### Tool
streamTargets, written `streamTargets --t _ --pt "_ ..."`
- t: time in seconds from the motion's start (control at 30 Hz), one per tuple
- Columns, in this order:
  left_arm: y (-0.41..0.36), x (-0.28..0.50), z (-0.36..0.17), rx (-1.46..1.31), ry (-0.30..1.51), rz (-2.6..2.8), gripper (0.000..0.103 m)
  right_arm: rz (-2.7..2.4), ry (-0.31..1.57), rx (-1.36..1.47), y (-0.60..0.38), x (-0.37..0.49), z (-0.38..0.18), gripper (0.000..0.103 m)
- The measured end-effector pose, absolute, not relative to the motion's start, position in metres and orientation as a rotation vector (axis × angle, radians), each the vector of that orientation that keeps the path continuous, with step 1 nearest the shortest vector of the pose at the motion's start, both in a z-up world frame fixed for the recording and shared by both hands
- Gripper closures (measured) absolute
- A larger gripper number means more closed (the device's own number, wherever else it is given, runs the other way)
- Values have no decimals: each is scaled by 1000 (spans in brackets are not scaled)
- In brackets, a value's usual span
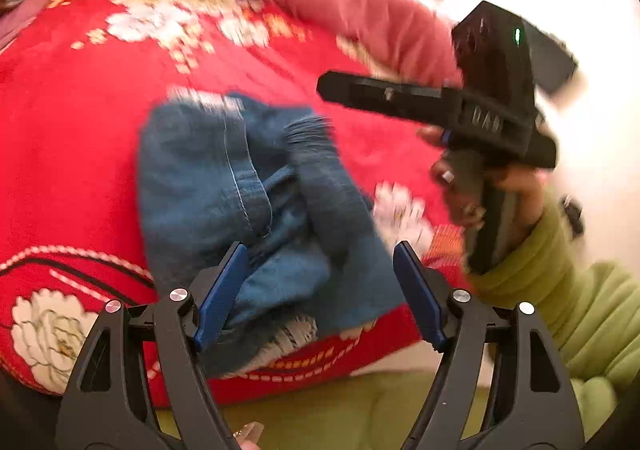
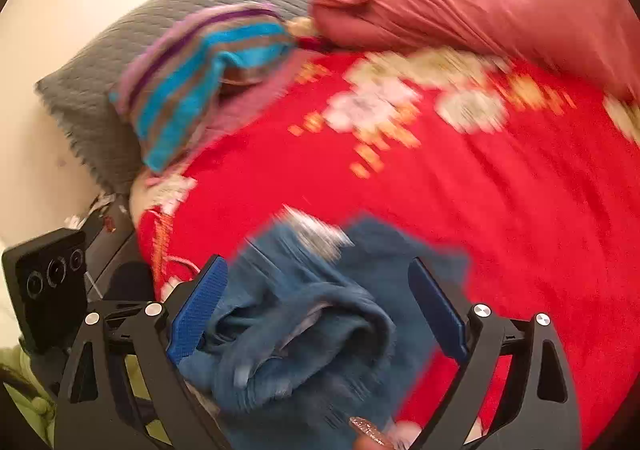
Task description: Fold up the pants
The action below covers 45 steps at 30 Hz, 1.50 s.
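The blue denim pants [image 1: 256, 201] lie in a rumpled, folded bundle on the red flowered blanket [image 1: 80, 129]. My left gripper [image 1: 320, 290] hovers over the bundle's near edge, its blue pads wide apart and pressing on nothing. In the right wrist view the pants [image 2: 304, 330] bulge up between the spread fingers of my right gripper [image 2: 318, 310], which is open with the cloth loose between its pads. From the left wrist view the right gripper [image 1: 340, 89] shows side-on, held by a hand [image 1: 500, 189] in a green sleeve. Both views are blurred.
A rolled pink-red quilt [image 2: 480, 9] lies along the far side of the bed. A striped pillow [image 2: 200, 81] and a grey quilted pad [image 2: 120, 49] sit at the far left. The left gripper's black camera housing [image 2: 44, 282] is at the bed's left edge.
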<state>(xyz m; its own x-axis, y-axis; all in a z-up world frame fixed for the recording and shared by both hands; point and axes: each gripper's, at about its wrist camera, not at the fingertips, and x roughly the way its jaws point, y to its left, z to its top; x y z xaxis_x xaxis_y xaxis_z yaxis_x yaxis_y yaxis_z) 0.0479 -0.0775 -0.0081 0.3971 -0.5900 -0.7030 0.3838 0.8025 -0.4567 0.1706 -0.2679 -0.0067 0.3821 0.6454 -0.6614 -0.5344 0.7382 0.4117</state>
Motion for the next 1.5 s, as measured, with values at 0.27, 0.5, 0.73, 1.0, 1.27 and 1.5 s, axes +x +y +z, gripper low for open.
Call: streamTargets --t 0.27,0.5,0.73,1.0,1.27,1.5 --pt "-92 46 -20 -144 1023 -593 34 737 1014 163 -255 166 -38 22" --pt "-91 41 -19 -145 1018 -586 33 883 896 149 -246 141 -6 66" --pt "-95 43 -21 -153 1028 -603 33 772 930 139 -269 142 -29 66" --pt "-96 42 -22 -149 1032 -596 33 719 956 124 -269 147 -38 39" --pt "-77 30 4 -170 934 -551 17 708 778 33 -288 118 2 24" --pt "-20 48 21 -263 909 -336 11 771 619 -185 -279 68 26 19"
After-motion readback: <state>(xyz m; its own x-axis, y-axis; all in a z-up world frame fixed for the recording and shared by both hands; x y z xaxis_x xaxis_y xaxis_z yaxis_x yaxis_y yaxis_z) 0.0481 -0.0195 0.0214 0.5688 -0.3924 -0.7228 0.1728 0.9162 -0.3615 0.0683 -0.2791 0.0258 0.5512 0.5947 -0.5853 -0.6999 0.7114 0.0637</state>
